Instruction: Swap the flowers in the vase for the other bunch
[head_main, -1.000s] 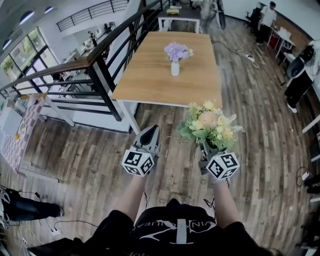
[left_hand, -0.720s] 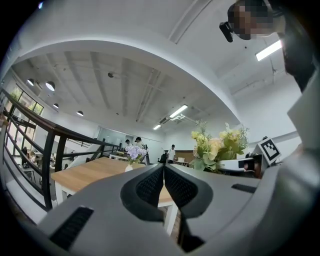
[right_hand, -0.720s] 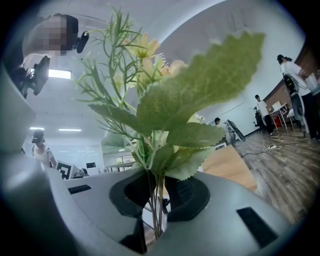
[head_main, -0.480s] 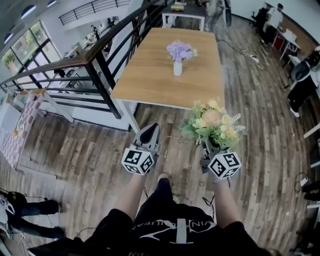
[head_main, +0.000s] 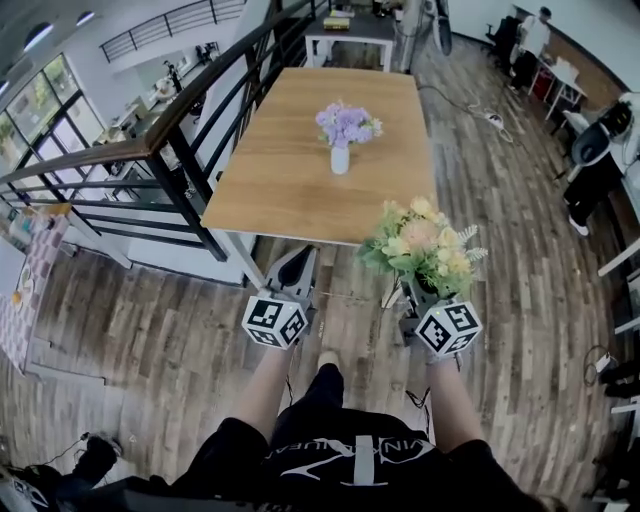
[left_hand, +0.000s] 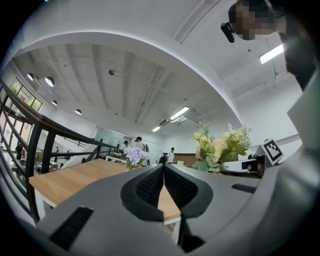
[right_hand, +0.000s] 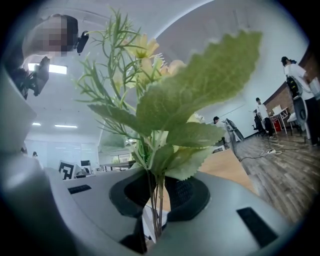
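My right gripper (right_hand: 159, 199) is pinched on the stems of the yellow-and-green flower bunch (head_main: 420, 245). Left gripper (left_hand: 163, 184) closed, empty; small white vase (head_main: 340, 160) far ahead.

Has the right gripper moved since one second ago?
Yes: the right gripper went forward, toward the table; the yellow bouquet now overlaps its near edge.

A white vase (head_main: 340, 160) of purple flowers (head_main: 347, 122) stands mid-width on the wooden table (head_main: 290, 170). Short of its near edge, the left gripper (head_main: 298, 264) is closed and empty; the right gripper (head_main: 421, 288) clamps a yellow bunch (head_main: 420, 245).
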